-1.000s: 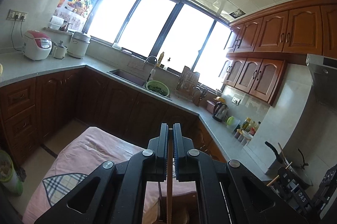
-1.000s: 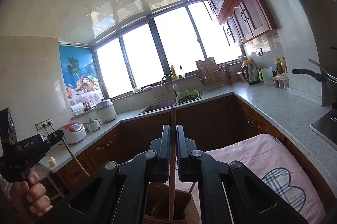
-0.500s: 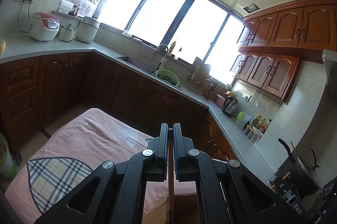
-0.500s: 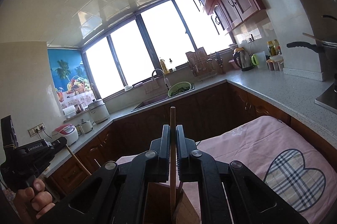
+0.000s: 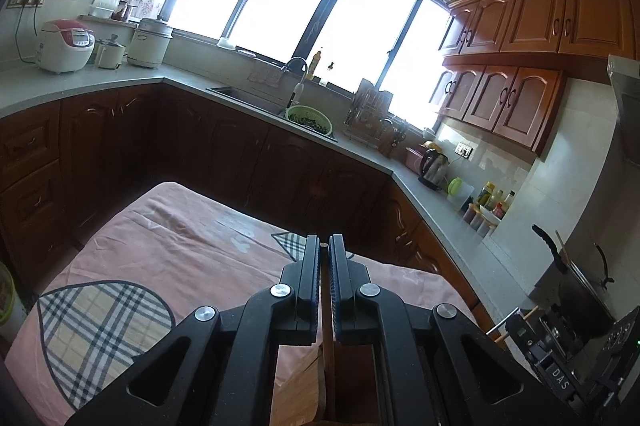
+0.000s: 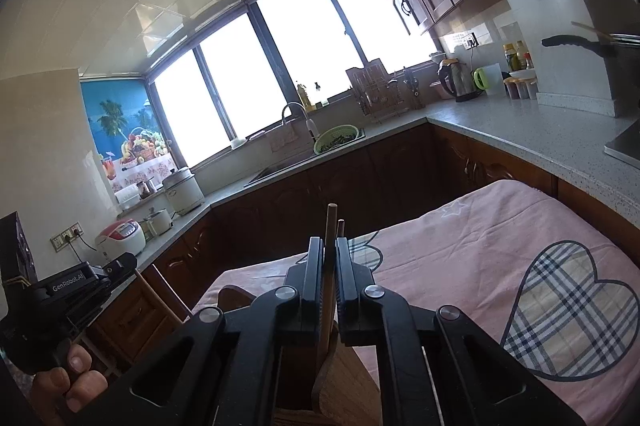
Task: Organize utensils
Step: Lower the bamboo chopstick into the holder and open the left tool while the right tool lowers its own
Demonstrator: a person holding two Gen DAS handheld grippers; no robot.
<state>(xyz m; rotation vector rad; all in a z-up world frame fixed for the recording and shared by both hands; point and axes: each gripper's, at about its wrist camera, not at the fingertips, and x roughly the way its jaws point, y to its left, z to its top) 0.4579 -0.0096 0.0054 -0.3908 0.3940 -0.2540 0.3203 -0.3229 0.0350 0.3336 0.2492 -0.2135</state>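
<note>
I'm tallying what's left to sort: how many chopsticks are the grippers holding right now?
2: one chopstick pinched in the left gripper, one chopstick pinched in the right gripper. A second tip shows beside it.

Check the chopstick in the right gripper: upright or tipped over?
Upright. The chopstick stands vertically, clamped in the right gripper, its lower end dropping into the wooden holder.

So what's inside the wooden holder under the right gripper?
The wooden holder takes the lower end of the chopstick clamped in the right gripper. The gripper's body covers the rest of its inside.
</note>
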